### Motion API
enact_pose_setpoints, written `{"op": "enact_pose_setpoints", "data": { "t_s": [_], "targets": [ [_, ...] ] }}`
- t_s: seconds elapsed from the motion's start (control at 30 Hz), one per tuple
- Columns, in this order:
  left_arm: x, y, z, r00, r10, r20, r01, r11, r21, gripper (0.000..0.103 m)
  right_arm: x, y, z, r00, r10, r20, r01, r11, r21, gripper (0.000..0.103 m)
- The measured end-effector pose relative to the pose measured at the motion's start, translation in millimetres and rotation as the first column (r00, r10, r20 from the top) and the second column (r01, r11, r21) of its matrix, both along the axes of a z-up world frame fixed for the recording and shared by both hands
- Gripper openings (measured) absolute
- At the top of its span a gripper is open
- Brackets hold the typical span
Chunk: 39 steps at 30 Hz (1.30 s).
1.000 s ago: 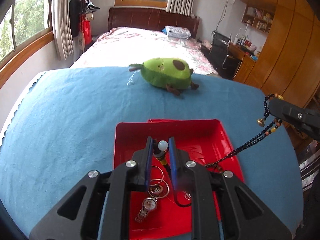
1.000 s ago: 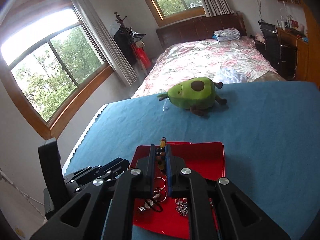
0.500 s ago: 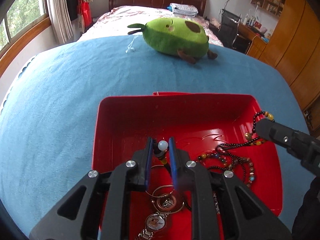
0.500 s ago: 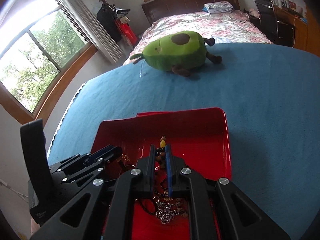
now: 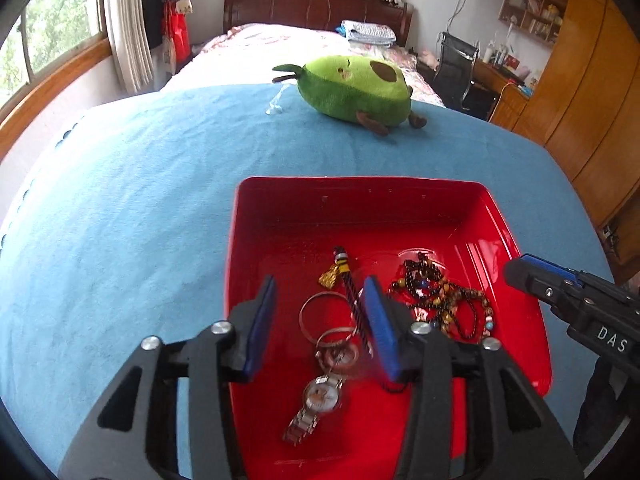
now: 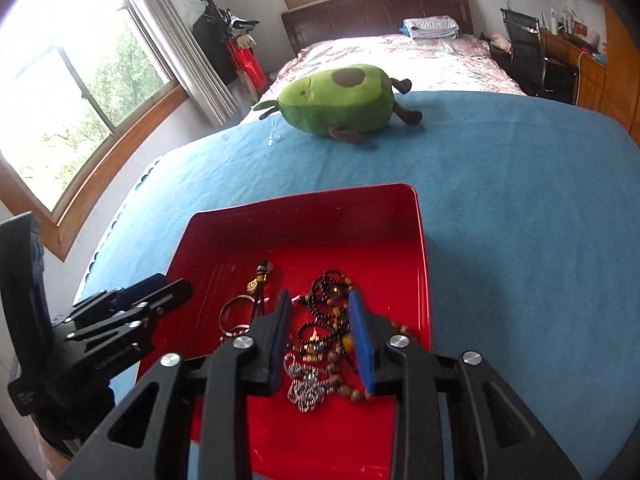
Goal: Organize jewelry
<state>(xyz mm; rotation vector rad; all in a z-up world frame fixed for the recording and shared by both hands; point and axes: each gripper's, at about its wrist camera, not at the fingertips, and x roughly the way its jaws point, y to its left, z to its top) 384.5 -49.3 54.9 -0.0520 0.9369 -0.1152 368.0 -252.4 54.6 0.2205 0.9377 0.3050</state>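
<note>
While both jaws open, left gripper (image 5: pixel 322 316) and right gripper (image 6: pixel 320 334) hold nothing.

A tray (image 5: pixel 496 216) is sitting on the blanket (image 5: pixel 140 200), holding a watch (image 5: pixel 320 396) left of a bead necklace (image 5: pixel 444 296), with a plush toy (image 5: pixel 356 88) lying behind.

Both grippers now sit lower over the red tray (image 5: pixel 496 216). The left gripper (image 5: pixel 322 314) is opening, and its striped cord charm (image 5: pixel 345 270) now lies in the tray. The right gripper (image 6: pixel 320 334) is opening too, its beaded necklace (image 6: pixel 332 320) heaped below.
</note>
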Motion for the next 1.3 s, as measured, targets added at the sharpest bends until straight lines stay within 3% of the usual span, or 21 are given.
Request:
{"op": "enact_pose_setpoints", "data": {
  "t_s": [0.13, 0.23, 0.3, 0.43, 0.5, 0.6, 0.83, 1.0, 1.3],
  "targets": [
    [-33.5, 7.7, 12.9, 0.998, 0.031, 0.05, -0.034, 0.998, 0.049, 0.064, -23.4, -2.1, 4.4, 1.0, -0.005, 0.03, 0.006, 1.0, -0.02, 0.043],
    [-52.2, 14.5, 17.0, 0.997, 0.045, 0.062, -0.048, 0.997, 0.052, 0.072, -38.3, -3.8, 7.3, 0.999, -0.009, 0.041, 0.009, 1.0, -0.018, 0.055],
    [-63.7, 18.5, 18.5, 0.996, 0.055, 0.066, -0.059, 0.997, 0.053, 0.075, -46.2, -5.7, 8.9, 0.999, -0.023, 0.043, 0.024, 1.0, -0.02, 0.072],
    [-82.9, 25.6, 22.5, 0.994, 0.064, 0.084, -0.068, 0.996, 0.054, 0.089, -67.6, -8.4, 15.2, 0.996, -0.049, 0.074, 0.054, 0.996, -0.07, 0.084],
    [-95.3, 28.6, 24.1, 0.994, 0.068, 0.091, -0.073, 0.996, 0.059, 0.092, -77.5, -11.3, 17.2, 0.995, -0.063, 0.072, 0.068, 0.995, -0.077, 0.093],
    [-109.6, 31.7, 22.1, 0.994, 0.074, 0.083, -0.079, 0.996, 0.05, 0.096, -88.8, -16.1, 16.8, 0.996, -0.074, 0.052, 0.077, 0.995, -0.065, 0.099],
    [-134.6, 27.4, 10.6, 0.996, 0.071, 0.058, -0.077, 0.991, 0.113, 0.096, -115.0, -16.2, 8.4, 0.999, -0.045, -0.027, 0.043, 0.997, -0.057, 0.099],
    [-143.9, 28.2, 2.4, 0.997, 0.074, 0.013, -0.075, 0.995, 0.065, 0.096, -122.3, -10.2, -6.7, 0.993, -0.056, -0.1, 0.045, 0.993, -0.109, 0.099],
    [-130.5, 28.1, -21.7, 0.994, 0.058, -0.09, -0.056, 0.998, 0.023, 0.096, -109.1, -3.3, -39.3, 0.978, -0.053, -0.202, 0.031, 0.993, -0.112, 0.099]
  ]
}}
